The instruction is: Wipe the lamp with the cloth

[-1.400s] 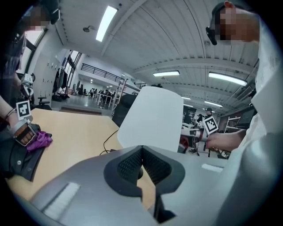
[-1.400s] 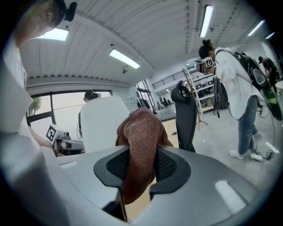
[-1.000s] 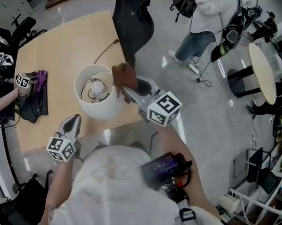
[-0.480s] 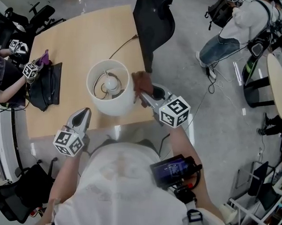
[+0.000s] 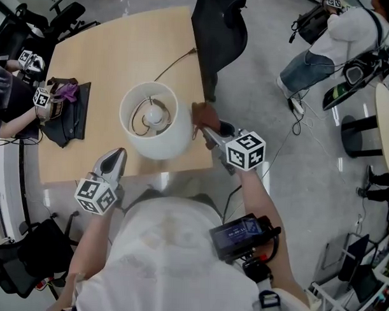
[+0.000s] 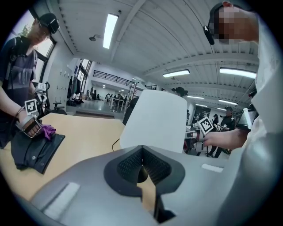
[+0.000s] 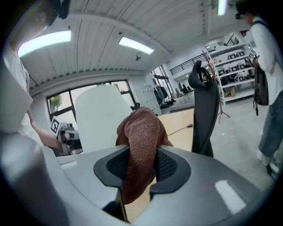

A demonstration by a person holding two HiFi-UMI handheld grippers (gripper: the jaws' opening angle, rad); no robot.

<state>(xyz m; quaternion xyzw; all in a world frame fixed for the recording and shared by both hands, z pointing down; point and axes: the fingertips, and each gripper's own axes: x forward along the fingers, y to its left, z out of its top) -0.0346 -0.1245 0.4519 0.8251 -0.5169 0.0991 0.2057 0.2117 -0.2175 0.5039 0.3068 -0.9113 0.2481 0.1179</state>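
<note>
1. Two grippers checked. My right gripper (image 7: pixel 139 170) is clamped on the brown cloth (image 7: pixel 141 128), with a fold bunched between the pads. My left gripper (image 6: pixel 141 165) has its jaws together and nothing between them.
2. The lamp (image 5: pixel 158 143) stands on the table (image 5: pixel 102 53) near its front edge, toward the right corner.
3. Change noted: a second ago the cloth lay over the shade's rim on the right. It has now come down the shade's outer right wall and appears to touch it.
4. My left gripper has kept its station at the front edge, just beside the shade and apart from it.
5. Finding: I judge one downward stroke on the right side to be under way. The other sides are likely still to be wiped.
</note>
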